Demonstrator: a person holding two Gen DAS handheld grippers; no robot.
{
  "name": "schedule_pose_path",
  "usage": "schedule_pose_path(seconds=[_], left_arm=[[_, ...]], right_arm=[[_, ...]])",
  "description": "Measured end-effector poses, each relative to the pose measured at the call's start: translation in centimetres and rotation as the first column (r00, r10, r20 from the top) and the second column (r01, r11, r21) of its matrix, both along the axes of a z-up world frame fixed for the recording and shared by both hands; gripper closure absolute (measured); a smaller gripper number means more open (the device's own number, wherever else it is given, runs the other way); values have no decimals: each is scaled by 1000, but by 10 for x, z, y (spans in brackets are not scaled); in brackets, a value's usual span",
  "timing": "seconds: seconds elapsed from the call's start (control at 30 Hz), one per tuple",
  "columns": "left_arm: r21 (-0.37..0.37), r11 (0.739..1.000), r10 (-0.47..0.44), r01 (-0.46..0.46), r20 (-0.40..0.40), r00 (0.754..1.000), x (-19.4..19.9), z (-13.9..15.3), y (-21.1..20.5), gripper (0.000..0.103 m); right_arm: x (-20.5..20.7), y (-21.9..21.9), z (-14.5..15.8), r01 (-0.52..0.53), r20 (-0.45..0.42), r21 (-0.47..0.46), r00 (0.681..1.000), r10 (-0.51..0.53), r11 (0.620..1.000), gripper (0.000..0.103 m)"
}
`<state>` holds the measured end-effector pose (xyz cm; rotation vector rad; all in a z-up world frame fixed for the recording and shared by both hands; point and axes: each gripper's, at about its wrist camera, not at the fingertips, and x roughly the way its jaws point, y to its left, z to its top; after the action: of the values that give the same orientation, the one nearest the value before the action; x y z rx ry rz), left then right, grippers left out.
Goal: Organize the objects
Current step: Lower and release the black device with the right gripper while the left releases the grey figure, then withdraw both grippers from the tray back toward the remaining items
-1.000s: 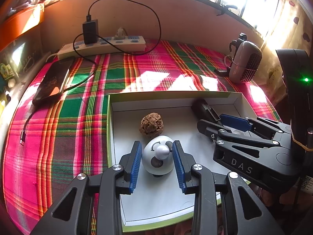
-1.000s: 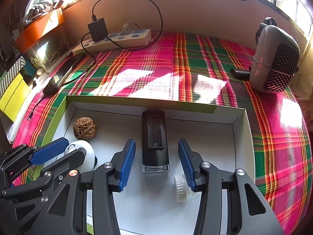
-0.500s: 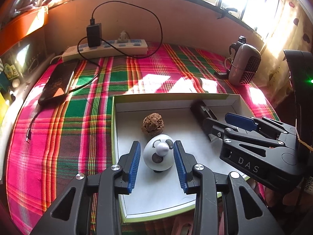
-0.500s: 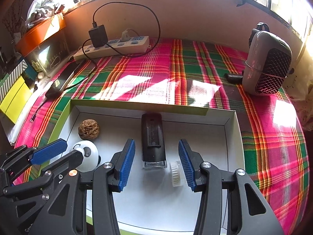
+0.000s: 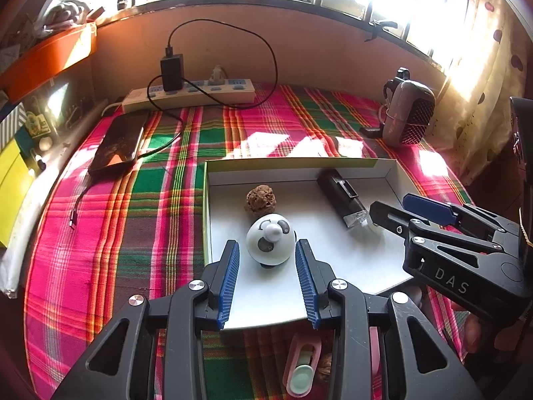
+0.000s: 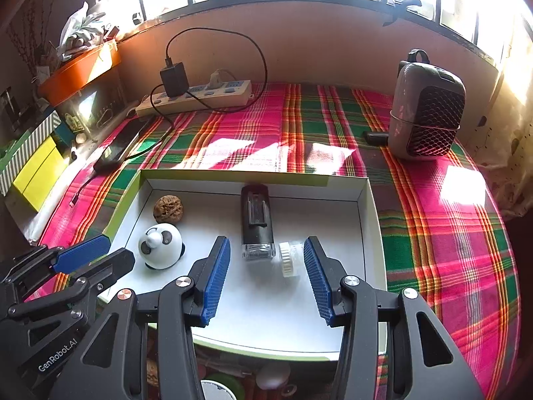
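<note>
Four things lie in the shallow white cardboard tray point(image 6: 366, 233): a glossy domed panda toy point(image 5: 270, 240) just ahead of the left gripper point(image 5: 267, 281), whose ribbed blue pads stand apart and empty; a wrinkled walnut point(image 5: 261, 199) beyond it; a black boxy device point(image 6: 256, 221) with a clear end; and a ridged white cap point(image 6: 287, 259), perhaps plastic, between the right gripper's point(image 6: 266, 281) spread pads. Plaid cloth point(image 6: 433, 216) surrounds the tray.

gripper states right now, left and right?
Left gripper: open, holding nothing; round white panda-faced toy sits just beyond its fingertips.
Right gripper: open, holding nothing.
</note>
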<state>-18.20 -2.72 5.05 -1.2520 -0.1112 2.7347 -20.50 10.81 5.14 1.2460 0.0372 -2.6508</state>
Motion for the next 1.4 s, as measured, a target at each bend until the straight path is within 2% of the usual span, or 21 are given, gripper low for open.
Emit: schedule_pose_path(seconds=[0.4, 0.77, 1.2, 1.4], left_arm=[[27, 998, 53, -52, -37, 998, 37, 7, -13, 70], [69, 995, 67, -67, -8, 998, 64, -11, -28, 70], [142, 990, -28, 24, 23, 999, 79, -22, -21, 70], [140, 987, -81, 76, 25, 996, 81, -23, -8, 70]], right_arm=[[45, 24, 6, 32, -32, -15, 999, -33, 999, 55], [79, 54, -9, 87, -27, -17, 996, -87, 996, 55], [94, 67, -26, 72, -8, -29, 997, -72, 997, 55], [95, 64, -29, 43, -6, -28, 999, -43, 999, 55]])
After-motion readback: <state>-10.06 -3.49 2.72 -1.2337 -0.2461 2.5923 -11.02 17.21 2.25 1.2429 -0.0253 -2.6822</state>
